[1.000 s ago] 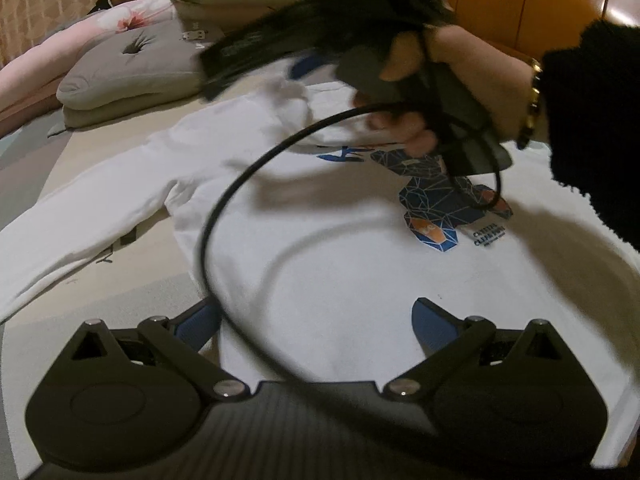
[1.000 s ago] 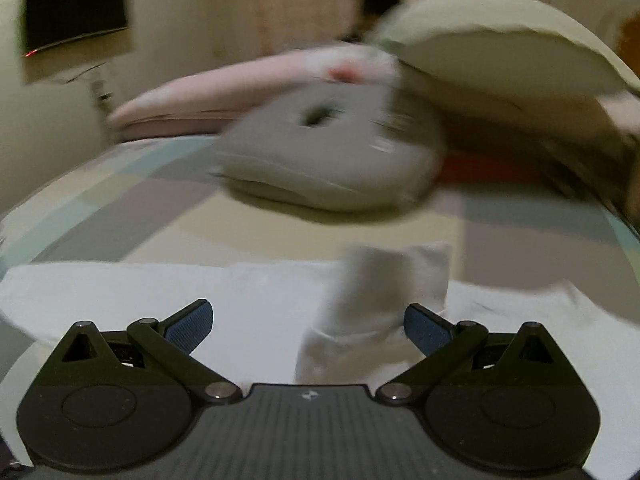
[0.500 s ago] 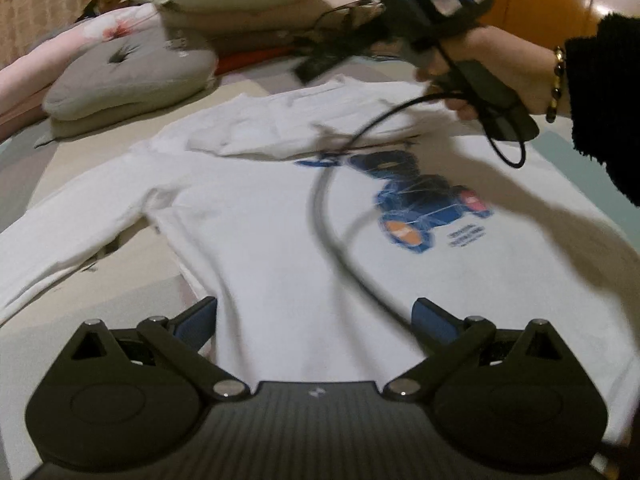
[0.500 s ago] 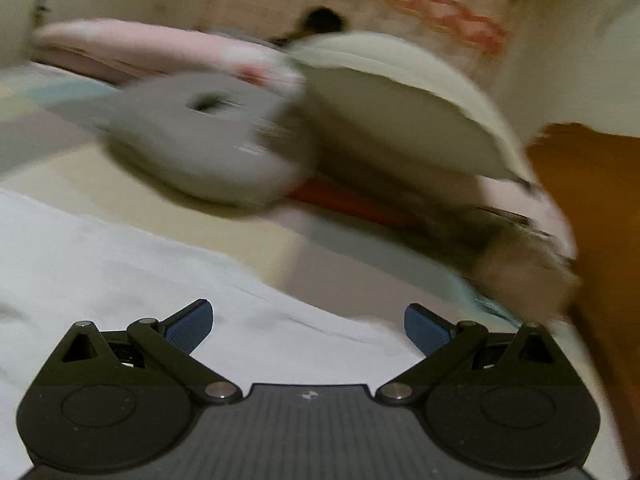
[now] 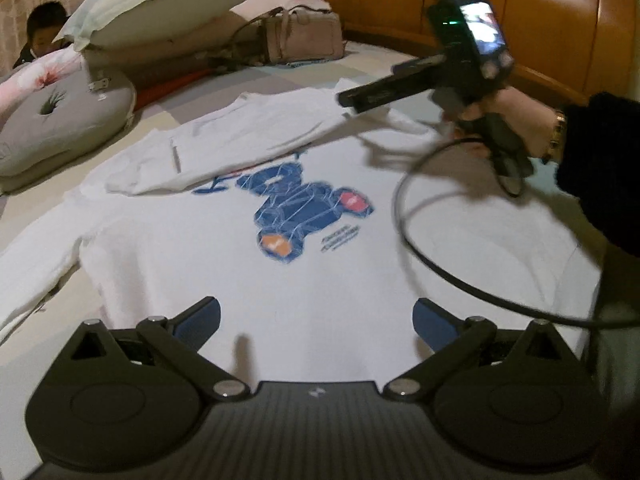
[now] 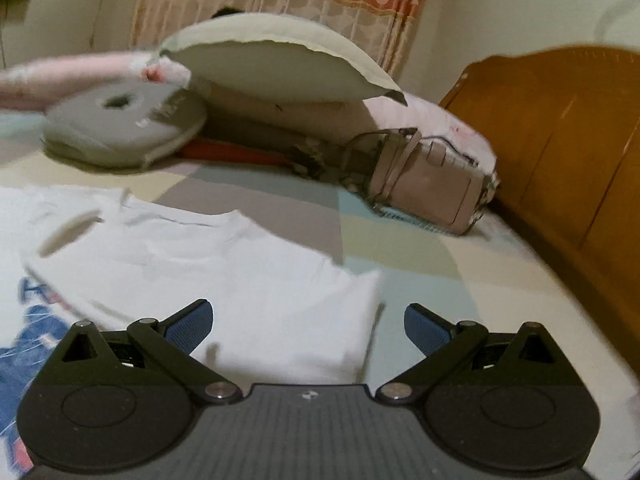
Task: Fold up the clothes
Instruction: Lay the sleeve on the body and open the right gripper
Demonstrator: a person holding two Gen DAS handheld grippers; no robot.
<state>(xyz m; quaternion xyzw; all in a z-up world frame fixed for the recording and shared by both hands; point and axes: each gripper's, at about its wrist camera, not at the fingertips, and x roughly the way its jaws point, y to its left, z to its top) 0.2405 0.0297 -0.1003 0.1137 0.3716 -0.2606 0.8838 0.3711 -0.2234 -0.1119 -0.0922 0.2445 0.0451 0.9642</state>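
A white long-sleeved shirt [image 5: 224, 264] with a blue bear print [image 5: 296, 204] lies flat on the bed, front up. One sleeve [image 5: 240, 148] is folded across its chest; in the right wrist view this sleeve [image 6: 240, 272] lies just ahead of the fingers. The other sleeve [image 5: 36, 256] stretches out to the left. My left gripper [image 5: 316, 316] hovers open over the shirt's hem with nothing in it. My right gripper [image 6: 308, 318] is open and empty above the shirt's far right shoulder; the left wrist view shows it held in a hand [image 5: 516, 116].
A grey cushion [image 5: 60, 116], a pale pillow [image 5: 160, 8] and a beige bag [image 6: 432, 184] sit at the head of the bed. A wooden headboard [image 6: 560, 152] runs along the right. A black cable [image 5: 436, 264] loops over the shirt. A person [image 5: 42, 36] sits at far left.
The right gripper swung from the shirt's middle over to the right shoulder side. The sleeve that it hung over now lies across the chest. The left gripper barely moved.
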